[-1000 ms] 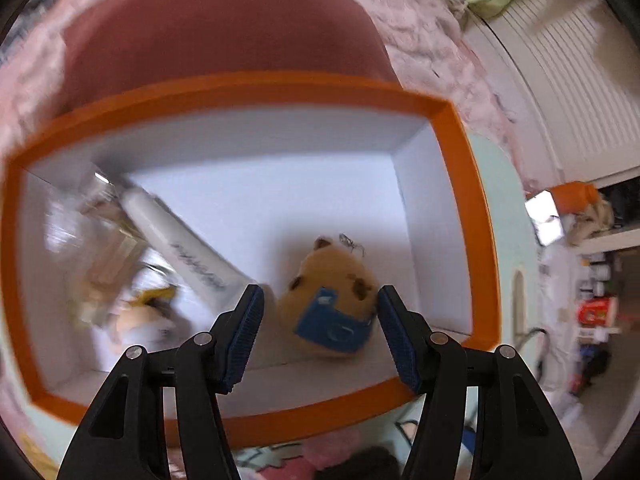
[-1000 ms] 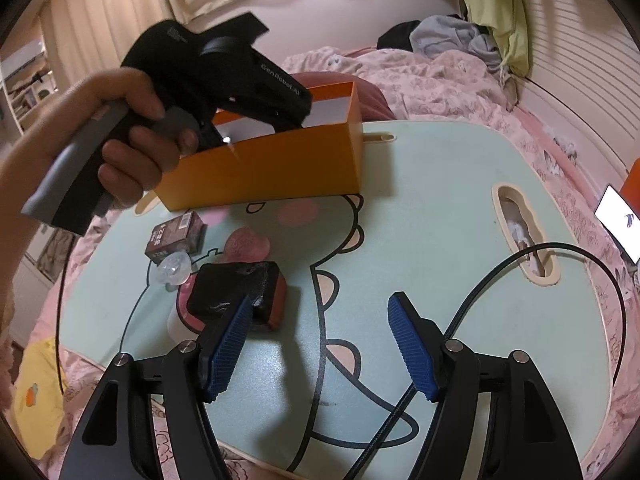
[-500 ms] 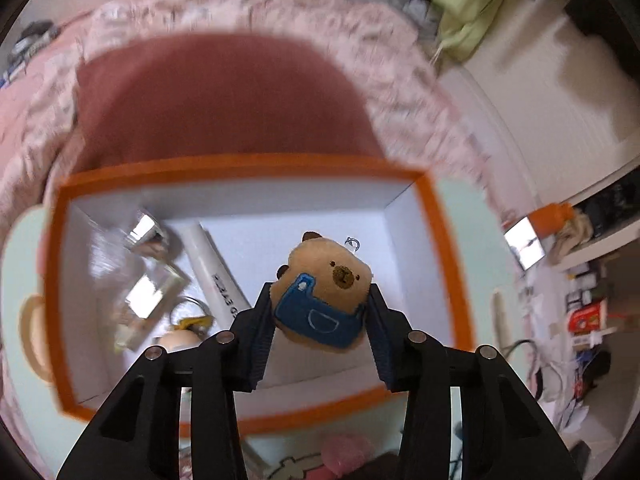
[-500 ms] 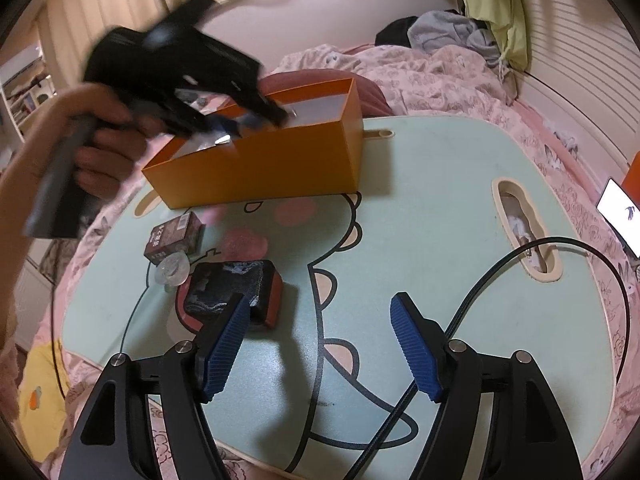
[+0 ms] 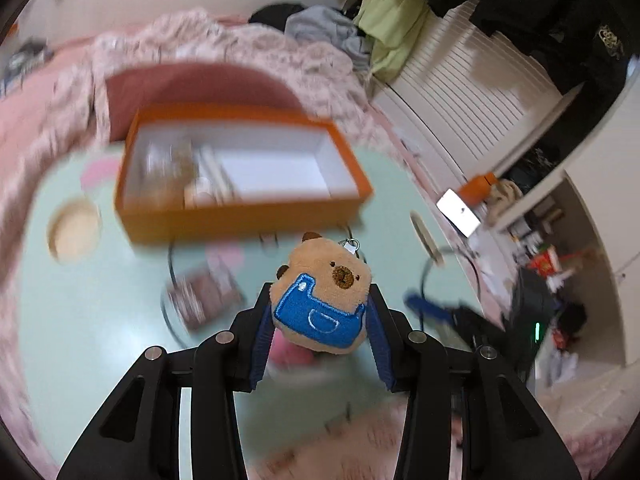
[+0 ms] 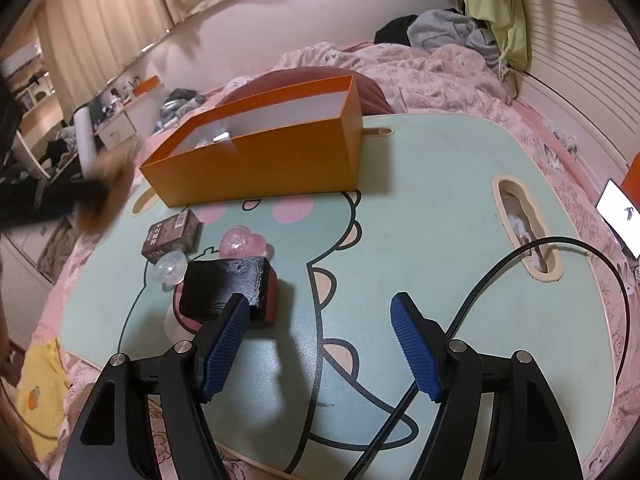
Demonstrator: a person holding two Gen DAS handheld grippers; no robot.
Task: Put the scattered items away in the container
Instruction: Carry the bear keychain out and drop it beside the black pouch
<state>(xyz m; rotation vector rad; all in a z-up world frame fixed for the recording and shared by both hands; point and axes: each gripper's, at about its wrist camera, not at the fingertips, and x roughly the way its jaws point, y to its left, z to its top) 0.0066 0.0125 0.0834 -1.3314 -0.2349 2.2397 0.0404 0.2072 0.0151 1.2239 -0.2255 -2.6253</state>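
A tan plush bear (image 5: 322, 300) in blue dungarees is clamped between the pads of my left gripper (image 5: 320, 314), which is shut on it and hangs above the mint-green mat, in front of the orange box (image 5: 240, 216). The box holds several blurred items at its left end. In the right wrist view my right gripper (image 6: 320, 320) stands open over the mat (image 6: 440, 200) with nothing between its pads. Its left pad is close to a black block (image 6: 224, 284). A brown carton (image 6: 172, 236), a pink ball (image 6: 240, 240) and a clear ball (image 6: 172, 268) lie beside it.
A black cable (image 6: 500, 264) loops across the mat's right side, past a slot cut into the mat (image 6: 524, 232). Pink bedding (image 6: 420, 72) and a dark red cushion lie behind the orange box (image 6: 272, 164). A lit phone (image 6: 620, 208) lies at the far right.
My left gripper closed on the plush bear inside the box, then lifted it out and drew back over the mat. The right gripper kept still.
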